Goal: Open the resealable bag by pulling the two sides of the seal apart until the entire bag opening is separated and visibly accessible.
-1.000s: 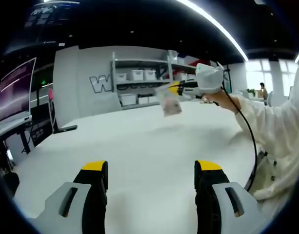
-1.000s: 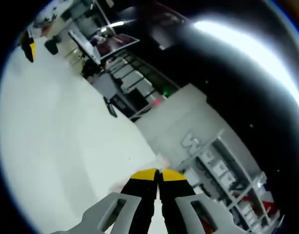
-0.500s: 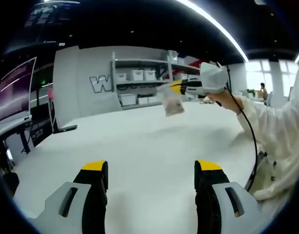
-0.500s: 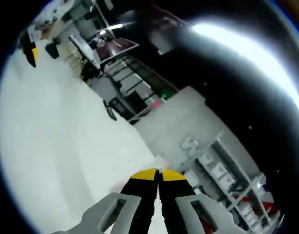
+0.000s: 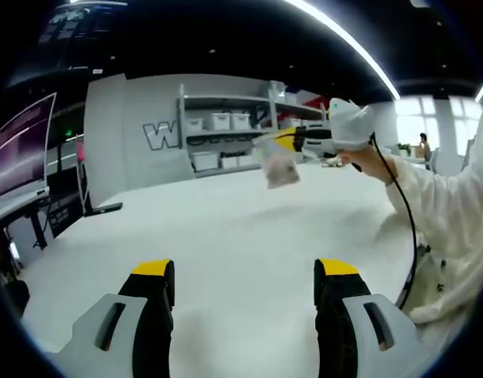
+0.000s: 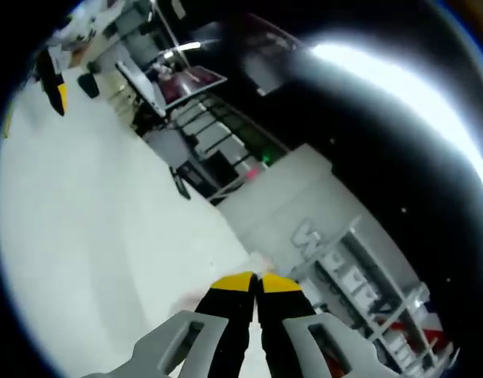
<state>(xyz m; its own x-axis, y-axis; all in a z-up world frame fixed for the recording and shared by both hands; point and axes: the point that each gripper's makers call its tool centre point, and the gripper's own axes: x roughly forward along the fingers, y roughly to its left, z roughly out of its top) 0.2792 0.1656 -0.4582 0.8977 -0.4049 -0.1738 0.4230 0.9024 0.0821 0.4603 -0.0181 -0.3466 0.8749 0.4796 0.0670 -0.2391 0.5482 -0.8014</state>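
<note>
A big white surface [image 5: 225, 236] spreads out in the left gripper view. Behind it is a grey wall and a shelf rack [image 5: 225, 130] with white boxes on it. A dark screen [image 5: 24, 146] stands off to one side.

The left gripper [image 5: 245, 276] hangs low over the surface. Its jaws are wide apart with nothing between them.

The right gripper [image 5: 292, 140] is up in the air, well apart from the left one, held by a hand [image 5: 371, 161] in a white sleeve. Its yellow tips pinch the top edge of a small clear resealable bag [image 5: 279, 161]. The bag hangs down above the surface.

In the right gripper view, the jaws are pressed together, and a little bit of the bag peeks out past the tips.
</note>
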